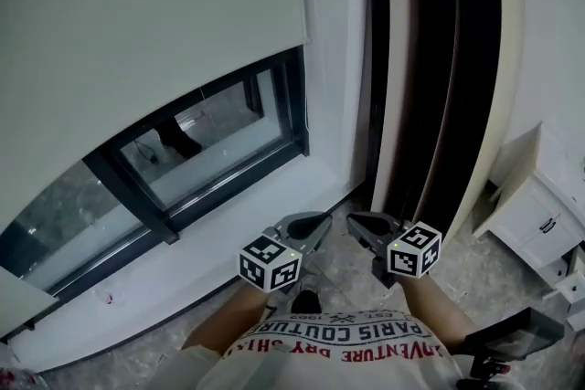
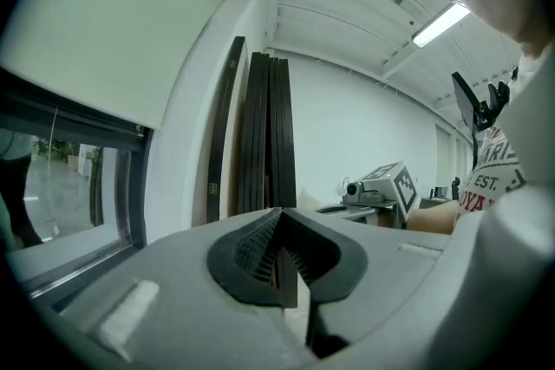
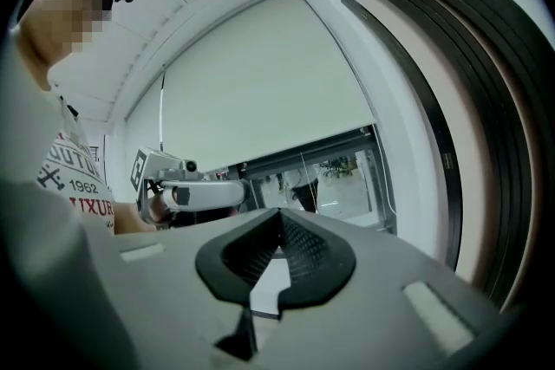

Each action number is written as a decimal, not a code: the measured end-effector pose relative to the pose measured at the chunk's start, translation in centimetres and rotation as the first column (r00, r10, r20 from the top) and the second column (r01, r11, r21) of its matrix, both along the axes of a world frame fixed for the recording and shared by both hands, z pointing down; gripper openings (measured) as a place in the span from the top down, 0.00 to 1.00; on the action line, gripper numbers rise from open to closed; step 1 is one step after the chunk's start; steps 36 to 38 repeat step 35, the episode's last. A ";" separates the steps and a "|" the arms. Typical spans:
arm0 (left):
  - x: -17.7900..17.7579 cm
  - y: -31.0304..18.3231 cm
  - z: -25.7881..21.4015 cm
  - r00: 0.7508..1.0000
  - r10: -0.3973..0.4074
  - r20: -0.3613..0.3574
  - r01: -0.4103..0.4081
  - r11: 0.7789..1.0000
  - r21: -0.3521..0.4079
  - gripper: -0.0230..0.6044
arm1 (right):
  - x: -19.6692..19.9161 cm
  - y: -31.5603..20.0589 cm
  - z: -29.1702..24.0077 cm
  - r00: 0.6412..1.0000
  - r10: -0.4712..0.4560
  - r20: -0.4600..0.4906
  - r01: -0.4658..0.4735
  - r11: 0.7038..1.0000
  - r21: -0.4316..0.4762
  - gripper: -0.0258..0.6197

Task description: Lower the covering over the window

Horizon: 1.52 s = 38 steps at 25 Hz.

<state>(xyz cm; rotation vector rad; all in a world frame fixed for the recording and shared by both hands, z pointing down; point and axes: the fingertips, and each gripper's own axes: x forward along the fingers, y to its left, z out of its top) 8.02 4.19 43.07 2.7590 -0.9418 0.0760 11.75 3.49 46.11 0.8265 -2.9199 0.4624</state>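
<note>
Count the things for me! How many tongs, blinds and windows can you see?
Tongs: 2 (left tongs, right tongs)
Blind: 1
Window: 1
Total: 4

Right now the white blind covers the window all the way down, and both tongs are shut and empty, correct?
Not all the way. The head view shows the blind stopping short, leaving a strip of window glass bare below it. The left tongs and right tongs are shut and empty, as you said.
</note>
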 end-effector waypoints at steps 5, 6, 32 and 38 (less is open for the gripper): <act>0.9 4.5 -0.1 1.000 -0.007 -0.004 0.007 1.000 -0.012 0.96 | 0.2 4.5 -0.8 1.000 -0.020 -0.002 0.020 1.000 0.005 0.96; 1.0 5.1 -0.2 1.000 -0.006 0.001 0.006 1.000 -0.010 0.96 | 0.3 5.2 -1.2 1.000 -0.022 -0.002 0.022 1.000 0.011 0.96; 1.0 8.6 -0.1 0.999 -0.050 0.009 0.050 0.999 -0.012 0.96 | 0.5 8.3 -1.3 0.998 -0.056 0.004 0.056 0.998 0.012 0.96; 1.4 8.6 -0.5 0.999 -0.047 0.015 0.047 0.999 -0.005 0.96 | 1.0 8.2 -1.7 0.998 -0.055 0.008 0.054 0.998 0.018 0.96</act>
